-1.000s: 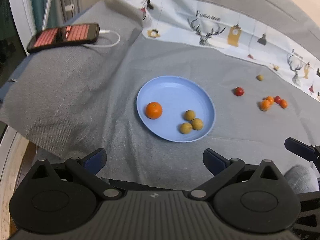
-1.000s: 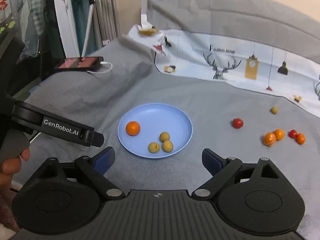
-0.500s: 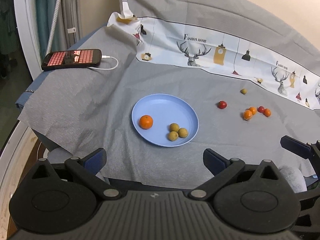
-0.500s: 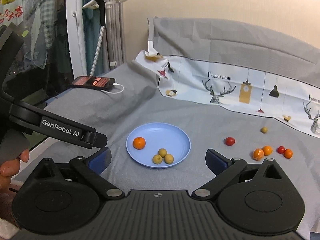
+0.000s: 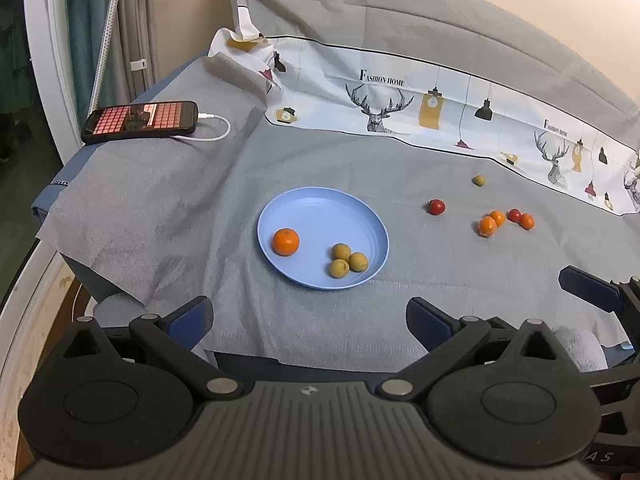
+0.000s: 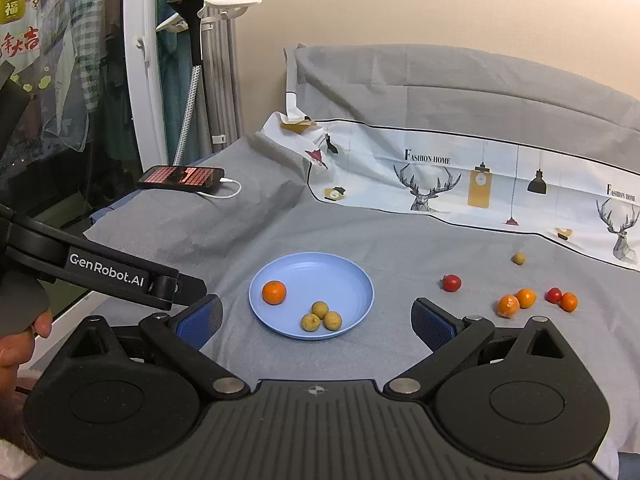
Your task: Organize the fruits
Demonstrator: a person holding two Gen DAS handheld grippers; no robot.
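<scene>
Fruit on plate, frame centre: one orange, three brown fruits.
Left claw and right claw both spread wide, holding nothing.

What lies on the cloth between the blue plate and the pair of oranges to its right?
One red tomato, alone on the grey cloth between the plate and the oranges, touching neither. Both wrist views show it.

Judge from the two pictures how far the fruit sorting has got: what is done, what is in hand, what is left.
Done: the blue plate holds one orange and three brown-green fruits.
In hand: nothing. The left tool and right tool are both open and empty, short of the plate.
Left: six fruits lie on the grey cloth: a lone brown-green fruit, a red one and a cluster of four.
</scene>
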